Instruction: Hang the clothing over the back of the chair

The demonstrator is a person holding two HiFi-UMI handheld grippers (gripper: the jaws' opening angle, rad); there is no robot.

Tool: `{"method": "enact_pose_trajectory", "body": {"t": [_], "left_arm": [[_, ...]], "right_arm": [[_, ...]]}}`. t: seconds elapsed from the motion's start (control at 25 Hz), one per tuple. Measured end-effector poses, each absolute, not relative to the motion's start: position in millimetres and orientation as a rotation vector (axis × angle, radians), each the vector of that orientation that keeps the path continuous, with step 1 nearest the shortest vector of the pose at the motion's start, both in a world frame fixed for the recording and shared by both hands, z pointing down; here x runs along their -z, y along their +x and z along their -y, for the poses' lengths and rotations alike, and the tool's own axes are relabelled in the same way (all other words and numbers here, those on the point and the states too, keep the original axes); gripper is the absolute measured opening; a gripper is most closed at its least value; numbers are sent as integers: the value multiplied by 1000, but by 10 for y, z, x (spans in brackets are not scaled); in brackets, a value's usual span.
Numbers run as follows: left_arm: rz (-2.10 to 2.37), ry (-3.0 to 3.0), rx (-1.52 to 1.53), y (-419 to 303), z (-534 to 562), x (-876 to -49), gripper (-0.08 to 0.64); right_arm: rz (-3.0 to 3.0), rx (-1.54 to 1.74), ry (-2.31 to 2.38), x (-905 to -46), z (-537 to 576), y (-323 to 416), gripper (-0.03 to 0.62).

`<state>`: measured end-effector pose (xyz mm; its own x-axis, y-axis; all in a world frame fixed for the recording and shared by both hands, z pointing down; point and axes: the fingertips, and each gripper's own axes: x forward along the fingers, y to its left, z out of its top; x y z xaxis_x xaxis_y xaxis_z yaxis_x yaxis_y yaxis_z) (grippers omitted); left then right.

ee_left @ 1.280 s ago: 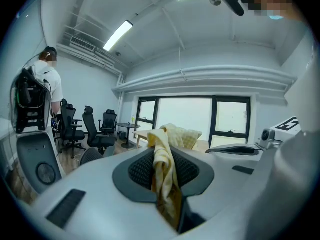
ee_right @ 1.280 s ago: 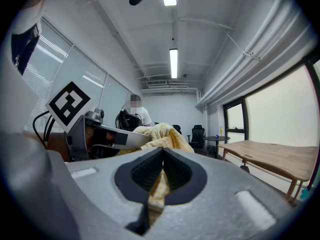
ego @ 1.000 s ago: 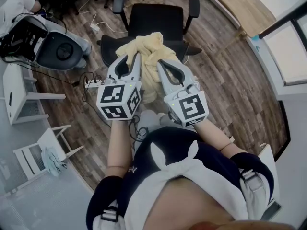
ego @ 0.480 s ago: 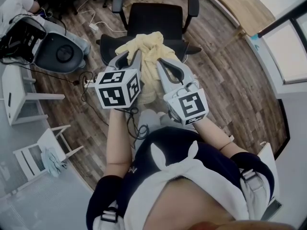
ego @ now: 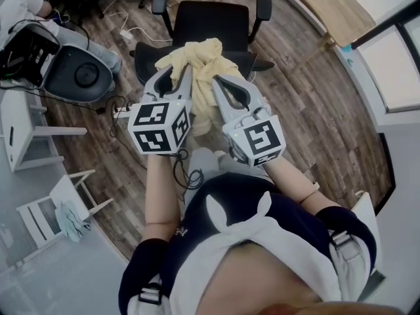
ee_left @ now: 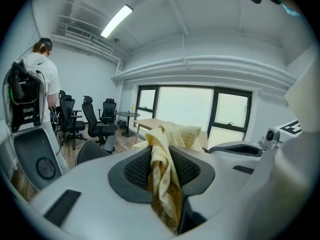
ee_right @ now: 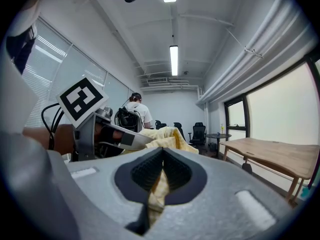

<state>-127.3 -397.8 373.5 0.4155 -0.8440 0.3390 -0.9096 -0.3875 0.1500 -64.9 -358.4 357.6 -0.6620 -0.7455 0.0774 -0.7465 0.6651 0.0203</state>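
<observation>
Holding yellow clothing [ego: 200, 54] above chair [ego: 216, 25], left gripper [ego: 177, 77] and right gripper [ego: 220, 84] fingers clamping it; lowering across its back likely coming next.

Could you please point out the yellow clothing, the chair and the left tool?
yellow clothing [ego: 200, 58], head view, bunched middle.
chair [ego: 211, 26], head view, its seat.
left tool [ego: 178, 76], head view, between its fingertips.

Held forward side by side, the left gripper [ego: 180, 75] and right gripper [ego: 222, 82] each have fingers [ego: 188, 88] clamped on yellow cloth [ego: 205, 56].
</observation>
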Motion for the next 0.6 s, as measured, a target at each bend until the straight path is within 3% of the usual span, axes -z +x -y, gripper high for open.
{"method": "enact_pose_trajectory", "body": {"t": [0.2, 0.4, 0.44, 0.6], "left_arm": [[1518, 2376, -217, -1278, 3886, -3639, 189], [1587, 2395, -213, -1444, 3740, -3474, 189], [1601, 2402, -223, -1439, 3720, -3449, 189], [1643, 2420, -205, -1491, 3622, -3346, 189]], "right_arm": [[2785, 43, 1267, -3560, 3582, -626, 0], [2796, -17, 1269, -3529, 3571, -699, 6], [2800, -32, 1262, -3523, 3569, -688, 56], [2794, -17, 1270, -3481, 3526, -704, 67]]}}
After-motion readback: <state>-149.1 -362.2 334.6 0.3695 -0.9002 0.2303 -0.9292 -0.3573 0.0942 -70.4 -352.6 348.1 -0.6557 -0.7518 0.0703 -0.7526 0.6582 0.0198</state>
